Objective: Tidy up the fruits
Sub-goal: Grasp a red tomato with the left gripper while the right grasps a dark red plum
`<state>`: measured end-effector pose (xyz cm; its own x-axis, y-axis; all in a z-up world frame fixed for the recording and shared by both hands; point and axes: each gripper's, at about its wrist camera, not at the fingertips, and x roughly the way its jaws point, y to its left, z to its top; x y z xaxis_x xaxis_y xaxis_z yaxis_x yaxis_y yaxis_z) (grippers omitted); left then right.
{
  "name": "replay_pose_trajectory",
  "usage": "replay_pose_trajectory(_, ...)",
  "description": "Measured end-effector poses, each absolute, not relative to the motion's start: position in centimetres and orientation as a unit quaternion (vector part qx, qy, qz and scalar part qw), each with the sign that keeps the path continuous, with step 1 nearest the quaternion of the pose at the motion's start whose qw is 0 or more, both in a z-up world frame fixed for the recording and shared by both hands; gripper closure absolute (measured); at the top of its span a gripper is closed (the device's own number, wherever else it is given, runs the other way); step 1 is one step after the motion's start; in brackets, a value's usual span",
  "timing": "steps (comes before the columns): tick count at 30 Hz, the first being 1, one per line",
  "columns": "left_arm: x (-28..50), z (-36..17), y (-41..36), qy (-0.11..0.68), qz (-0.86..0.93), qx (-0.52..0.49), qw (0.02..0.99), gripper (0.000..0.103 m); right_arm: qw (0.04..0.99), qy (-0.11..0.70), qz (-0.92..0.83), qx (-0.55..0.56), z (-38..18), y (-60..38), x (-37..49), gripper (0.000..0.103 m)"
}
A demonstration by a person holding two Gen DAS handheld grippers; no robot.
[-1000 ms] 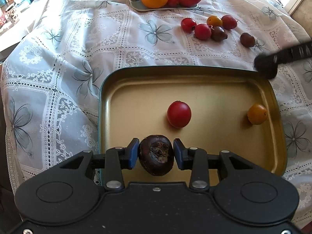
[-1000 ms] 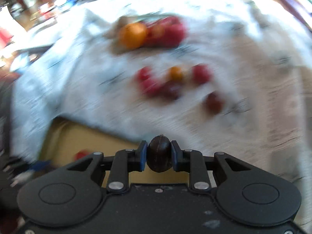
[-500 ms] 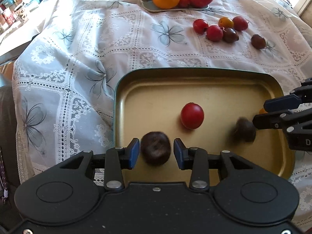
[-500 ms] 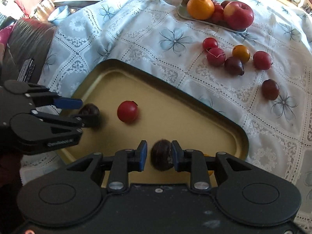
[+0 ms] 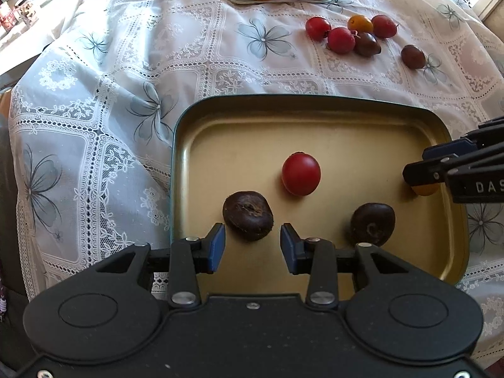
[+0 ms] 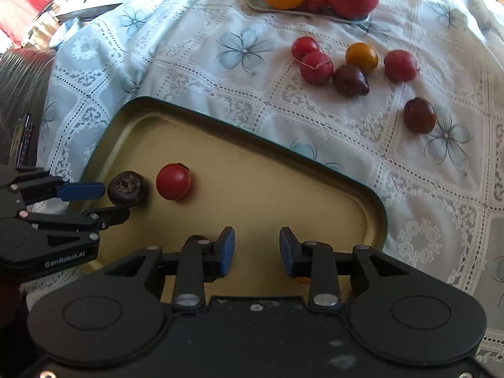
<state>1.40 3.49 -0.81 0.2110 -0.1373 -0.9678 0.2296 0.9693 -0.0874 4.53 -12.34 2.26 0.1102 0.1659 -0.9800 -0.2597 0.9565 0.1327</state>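
White lace tablecloth [image 5: 195,72] with grey flower prints; blurred clutter, perhaps boxes [image 5: 19,3], beyond its far-left edge.

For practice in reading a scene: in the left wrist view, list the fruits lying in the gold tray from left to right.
Dark fruit by the left gripper → red fruit → second dark fruit → orange fruit, partly hidden behind the right gripper.
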Motion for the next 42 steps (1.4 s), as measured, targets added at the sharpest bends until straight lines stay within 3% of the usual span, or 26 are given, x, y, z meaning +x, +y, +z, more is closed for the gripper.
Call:
replay_pose_trajectory(18, 5.4, 0.7, 2.4, 0.589, -0.097, 0.056, 0.800, 0.056, 0.760, 0.649, 0.036, 0.012, 2.4, -16.4, 6.7, 0.068)
replay_pose_trajectory(34, 14.1, 1.6, -3.8, 0.551, -0.115, 0.051, 0.825, 0.056, 0.815, 0.557, -0.114, 0.111, 3.6, -25.8, 11.4, 0.066)
replay_pose_trajectory(42, 20.0, -0.5, -7.1, 0.557, -0.129, 0.019, 0.820, 0.056, 0.808, 0.556, -0.127, 0.144, 2.8, -27.5, 12.3, 0.066)
